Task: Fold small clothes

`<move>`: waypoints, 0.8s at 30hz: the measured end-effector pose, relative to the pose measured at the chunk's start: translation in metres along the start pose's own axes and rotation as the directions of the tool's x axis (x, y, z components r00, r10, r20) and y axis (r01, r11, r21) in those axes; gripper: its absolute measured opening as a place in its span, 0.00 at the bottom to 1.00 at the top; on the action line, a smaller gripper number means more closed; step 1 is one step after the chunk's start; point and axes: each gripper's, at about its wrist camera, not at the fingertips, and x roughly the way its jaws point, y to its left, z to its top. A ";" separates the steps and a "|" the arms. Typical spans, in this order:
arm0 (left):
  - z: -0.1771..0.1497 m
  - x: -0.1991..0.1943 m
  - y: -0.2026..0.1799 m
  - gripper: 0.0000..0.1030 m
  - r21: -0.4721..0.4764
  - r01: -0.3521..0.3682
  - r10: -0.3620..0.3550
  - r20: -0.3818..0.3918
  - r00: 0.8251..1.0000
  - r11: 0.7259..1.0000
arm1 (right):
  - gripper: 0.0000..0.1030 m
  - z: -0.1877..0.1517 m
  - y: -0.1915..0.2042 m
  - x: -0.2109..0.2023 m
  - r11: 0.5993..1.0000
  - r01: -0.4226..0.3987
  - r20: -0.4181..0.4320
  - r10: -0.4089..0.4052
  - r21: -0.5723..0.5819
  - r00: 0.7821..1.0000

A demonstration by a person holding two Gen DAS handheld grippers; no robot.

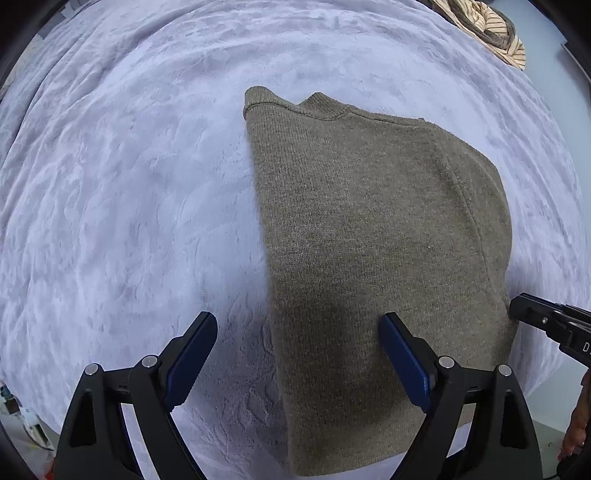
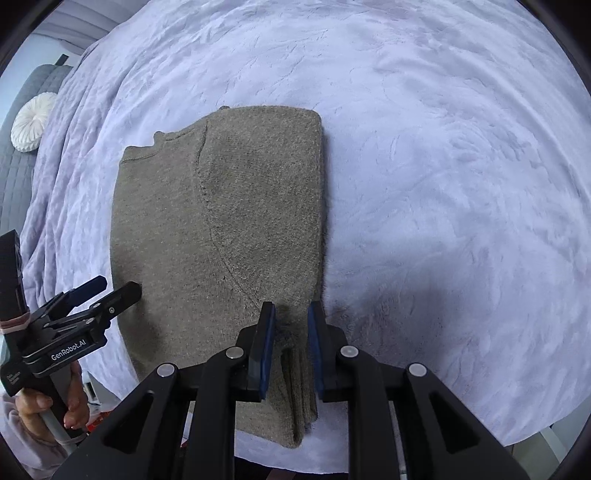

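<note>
An olive-brown knit sweater (image 1: pixel 376 240) lies folded lengthwise on a lilac plush blanket (image 1: pixel 129 203), collar at the far end. My left gripper (image 1: pixel 299 354) is open and empty, straddling the sweater's left edge near the hem. The sweater also shows in the right wrist view (image 2: pixel 221 229). My right gripper (image 2: pixel 291 332) is partly closed around the sweater's near right corner, with a gap between its blue pads and the knit. The left gripper also shows in the right wrist view (image 2: pixel 110 291), open at the sweater's left edge.
A striped beige garment (image 1: pixel 495 33) lies crumpled at the blanket's far right. A white round cushion (image 2: pixel 33 122) rests on a grey sofa at the far left. The blanket's near edge (image 2: pixel 332 458) runs just behind the sweater hem.
</note>
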 end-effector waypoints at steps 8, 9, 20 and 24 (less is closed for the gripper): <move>-0.013 -0.002 0.003 0.88 -0.013 0.018 -0.019 -0.038 0.999 1.000 | 0.19 -0.004 0.002 0.000 1.000 0.008 -0.009 -0.009 -0.001 1.000; -0.014 -0.003 0.002 0.88 -0.011 0.018 -0.019 -0.044 0.999 1.000 | 0.19 -0.005 0.002 -0.001 1.000 0.009 -0.009 -0.009 -0.001 1.000; -0.024 -0.040 0.009 1.00 -0.036 -0.011 0.013 0.045 0.999 0.999 | 0.54 -0.012 0.019 -0.019 0.999 0.041 0.029 -0.040 -0.030 0.999; -0.026 -0.047 0.014 1.00 -0.045 -0.024 0.027 0.057 0.998 0.999 | 0.82 -0.014 0.029 -0.025 0.997 0.066 0.060 -0.063 -0.046 0.996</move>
